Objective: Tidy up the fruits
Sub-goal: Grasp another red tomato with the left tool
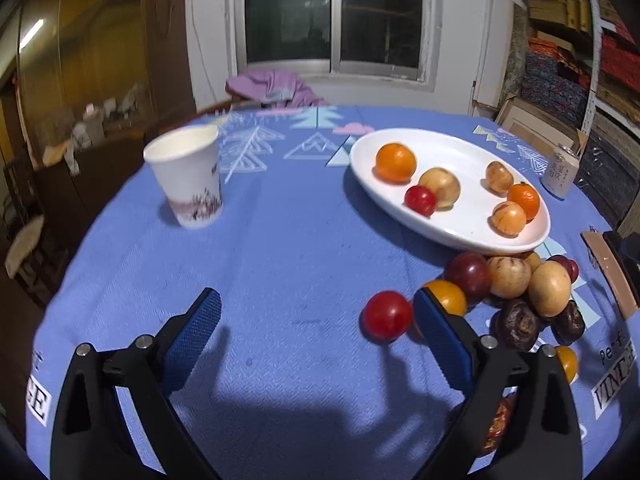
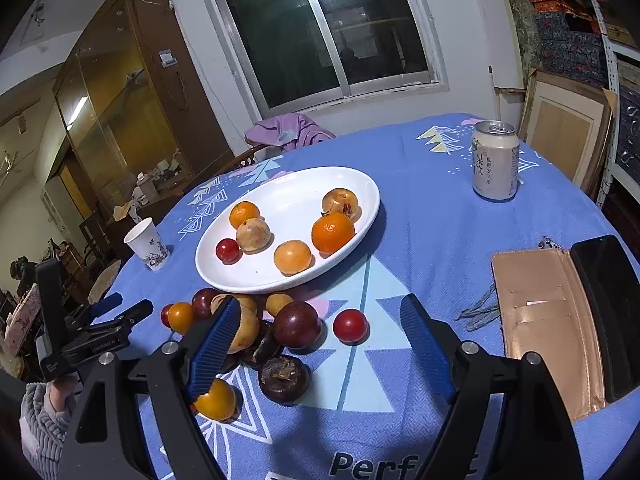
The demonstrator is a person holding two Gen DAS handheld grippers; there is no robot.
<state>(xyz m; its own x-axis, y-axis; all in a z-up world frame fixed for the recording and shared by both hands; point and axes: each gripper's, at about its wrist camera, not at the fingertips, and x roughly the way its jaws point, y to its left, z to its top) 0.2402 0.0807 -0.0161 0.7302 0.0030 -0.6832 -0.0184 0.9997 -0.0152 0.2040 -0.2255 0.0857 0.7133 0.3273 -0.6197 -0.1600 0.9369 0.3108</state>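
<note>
Both claws gape wide with nothing between them: the left gripper (image 1: 316, 312) and the right gripper (image 2: 320, 320). Just past the right one lies a small red fruit (image 2: 350, 325), round, no long axis to tell. Beside it sits the loose fruit pile (image 2: 256, 328), touching the white plate (image 2: 360, 184) rim; six fruits lie in the plate.

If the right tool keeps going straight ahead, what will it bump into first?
Probably the small red fruit lying loose on the blue tablecloth, which sits between the right tool's open fingers and a little ahead. Past it is the white plate. Depth is hard to judge here.
</note>
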